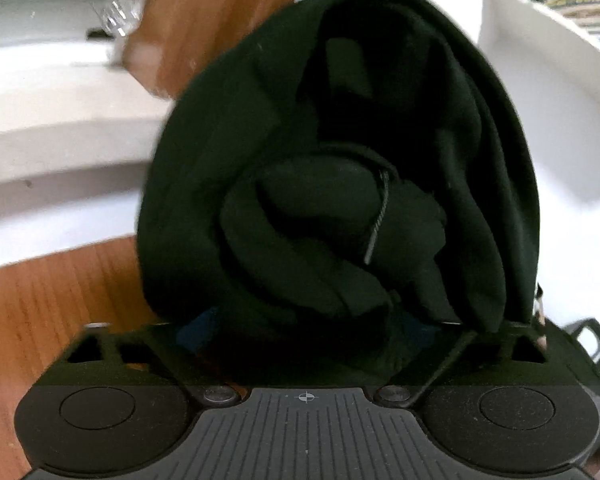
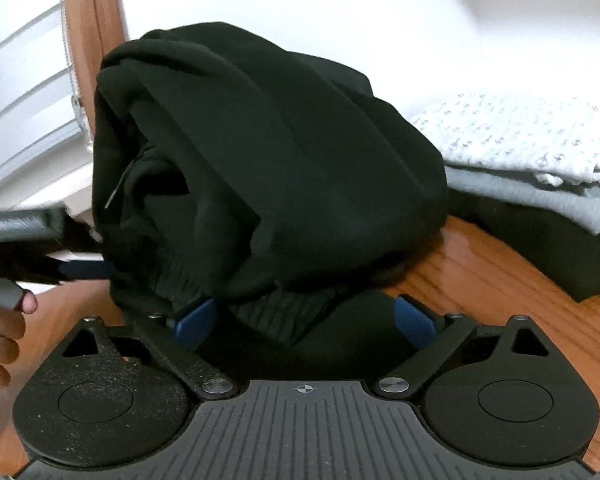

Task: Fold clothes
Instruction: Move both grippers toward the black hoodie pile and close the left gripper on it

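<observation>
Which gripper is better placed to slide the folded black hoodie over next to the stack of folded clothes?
Probably the left gripper: it sits at the black hoodie on the side away from the stack of folded clothes, so it could push toward it. The right gripper straddles the near hem, jaws apart.

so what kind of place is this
Probably a home, perhaps a bedroom: a black hoodie lies bundled on a wooden table beside a stack of folded clothes.
</observation>
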`<action>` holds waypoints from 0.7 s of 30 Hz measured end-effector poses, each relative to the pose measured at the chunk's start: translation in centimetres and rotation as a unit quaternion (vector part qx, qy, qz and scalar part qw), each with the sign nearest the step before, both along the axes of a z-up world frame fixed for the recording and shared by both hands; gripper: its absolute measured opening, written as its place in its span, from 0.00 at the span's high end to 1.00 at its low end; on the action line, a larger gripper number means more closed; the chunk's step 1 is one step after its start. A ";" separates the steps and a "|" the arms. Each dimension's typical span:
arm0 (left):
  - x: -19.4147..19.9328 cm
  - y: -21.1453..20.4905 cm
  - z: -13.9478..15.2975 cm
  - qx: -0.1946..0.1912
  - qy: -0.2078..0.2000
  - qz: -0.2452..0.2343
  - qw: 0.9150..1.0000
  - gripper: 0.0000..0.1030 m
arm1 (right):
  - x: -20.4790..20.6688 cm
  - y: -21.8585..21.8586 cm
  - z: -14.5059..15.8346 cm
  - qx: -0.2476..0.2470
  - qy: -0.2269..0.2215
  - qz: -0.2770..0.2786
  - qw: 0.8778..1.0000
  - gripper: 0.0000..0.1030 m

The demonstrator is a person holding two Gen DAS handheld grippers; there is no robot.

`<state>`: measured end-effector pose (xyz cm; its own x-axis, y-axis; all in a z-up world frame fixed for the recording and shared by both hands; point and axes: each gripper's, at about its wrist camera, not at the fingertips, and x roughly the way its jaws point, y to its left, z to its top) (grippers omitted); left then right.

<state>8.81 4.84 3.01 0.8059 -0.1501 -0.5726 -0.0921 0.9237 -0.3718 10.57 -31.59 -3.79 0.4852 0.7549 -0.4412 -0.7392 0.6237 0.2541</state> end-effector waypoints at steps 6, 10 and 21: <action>1.2 0.4 -1.0 -0.050 0.015 -0.016 0.998 0.29 | 0.2 -0.5 -0.3 0.017 0.011 0.003 1.000 0.12; 1.8 -0.3 -1.4 -0.025 0.013 -0.005 1.000 0.28 | 0.3 -0.6 -0.3 0.023 0.014 0.003 1.000 0.12; 1.2 -1.3 0.2 0.033 -0.018 -0.011 0.999 0.76 | 0.3 -0.9 -0.5 0.029 0.018 -0.001 0.999 0.12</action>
